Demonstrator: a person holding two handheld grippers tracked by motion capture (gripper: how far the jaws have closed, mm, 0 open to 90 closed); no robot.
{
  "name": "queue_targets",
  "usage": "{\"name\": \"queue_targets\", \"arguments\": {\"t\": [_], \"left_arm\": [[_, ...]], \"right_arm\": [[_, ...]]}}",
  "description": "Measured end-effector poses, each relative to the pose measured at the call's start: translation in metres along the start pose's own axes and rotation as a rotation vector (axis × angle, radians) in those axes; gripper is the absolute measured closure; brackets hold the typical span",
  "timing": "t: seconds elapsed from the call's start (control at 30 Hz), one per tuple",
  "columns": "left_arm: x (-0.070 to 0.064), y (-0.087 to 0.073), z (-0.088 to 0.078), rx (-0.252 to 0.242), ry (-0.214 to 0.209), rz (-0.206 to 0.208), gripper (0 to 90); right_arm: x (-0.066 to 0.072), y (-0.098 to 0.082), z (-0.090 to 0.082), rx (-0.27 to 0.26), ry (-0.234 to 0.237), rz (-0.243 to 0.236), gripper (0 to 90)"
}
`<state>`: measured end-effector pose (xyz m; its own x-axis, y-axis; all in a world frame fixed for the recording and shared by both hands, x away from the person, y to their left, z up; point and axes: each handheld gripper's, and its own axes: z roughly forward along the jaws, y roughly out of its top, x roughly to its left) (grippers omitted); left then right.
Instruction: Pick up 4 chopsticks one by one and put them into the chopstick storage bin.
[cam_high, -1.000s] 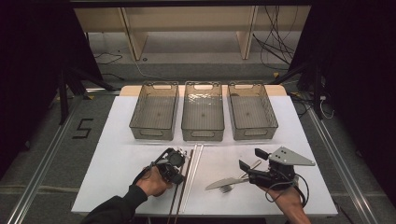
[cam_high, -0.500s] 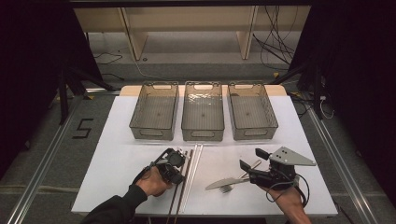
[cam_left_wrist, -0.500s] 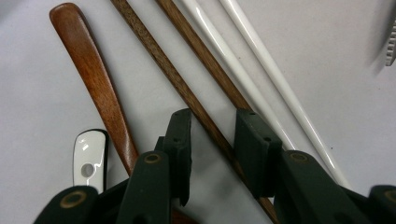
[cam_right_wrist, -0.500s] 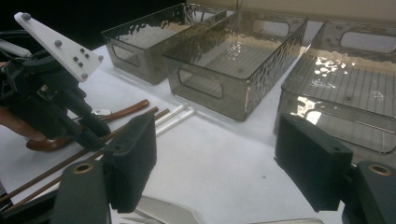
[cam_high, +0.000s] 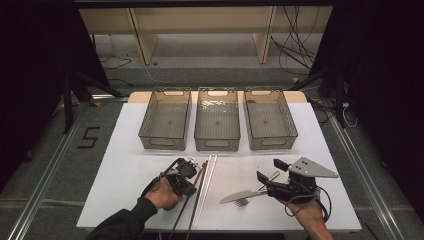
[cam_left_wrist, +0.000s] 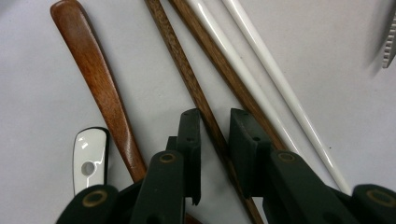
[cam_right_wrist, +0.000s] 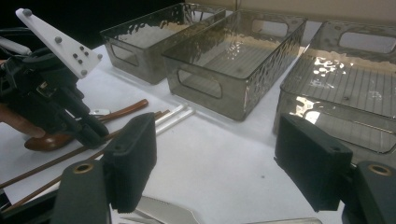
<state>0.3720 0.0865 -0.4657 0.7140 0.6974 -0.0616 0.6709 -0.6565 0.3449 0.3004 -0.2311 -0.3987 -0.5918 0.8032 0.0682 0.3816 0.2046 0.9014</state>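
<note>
**Two grippers parked, left one squeezing in on a chopstick**

Both hands look parked where they were a second ago; the one change we see is the left gripper (cam_left_wrist: 215, 122), whose jaws have just been closing. A brown wooden chopstick (cam_left_wrist: 187, 74) sits between them, but there's a small gap each side, so no clamp yet. It lies on the white table (cam_high: 125, 150) beside its twin, two white chopsticks (cam_left_wrist: 261, 65) and a wooden spoon (cam_left_wrist: 100, 86). The right gripper (cam_right_wrist: 215, 154) hangs wide apart over a knife (cam_high: 242, 196) and fork. Three clear bins (cam_high: 217, 120) line the far edge; grey floor, cables and shelving beyond.
</note>
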Motion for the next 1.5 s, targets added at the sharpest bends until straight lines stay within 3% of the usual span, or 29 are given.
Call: {"name": "queue_targets", "arguments": {"t": [0.57, 0.73, 0.93, 1.1, 1.5], "left_arm": [[0.0013, -0.0004, 0.0, -0.008, 0.001, -0.003, 77.4], [0.0044, 0.0004, -0.0002, -0.006, -0.016, -0.019, 79.9], [0.0022, 0.0012, -0.0002, 0.003, -0.003, -0.008, 80.6], [-0.0049, 0.0018, 0.0002, 0.009, 0.037, 0.018, 79.6], [0.0007, 0.0009, -0.0005, 0.002, 0.006, -0.002, 83.0]], "right_arm": [[0.0001, 0.0003, 0.0004, 0.001, -0.003, 0.0, 30.4], [0.0003, 0.0004, 0.0004, 0.001, -0.004, -0.001, 30.5], [-0.0006, 0.0004, 0.0, -0.001, -0.002, 0.001, 30.5], [-0.0007, 0.0007, -0.001, 0.0, -0.002, -0.003, 30.5], [-0.0004, 0.0008, -0.0007, 0.002, -0.003, -0.002, 30.6]]}}
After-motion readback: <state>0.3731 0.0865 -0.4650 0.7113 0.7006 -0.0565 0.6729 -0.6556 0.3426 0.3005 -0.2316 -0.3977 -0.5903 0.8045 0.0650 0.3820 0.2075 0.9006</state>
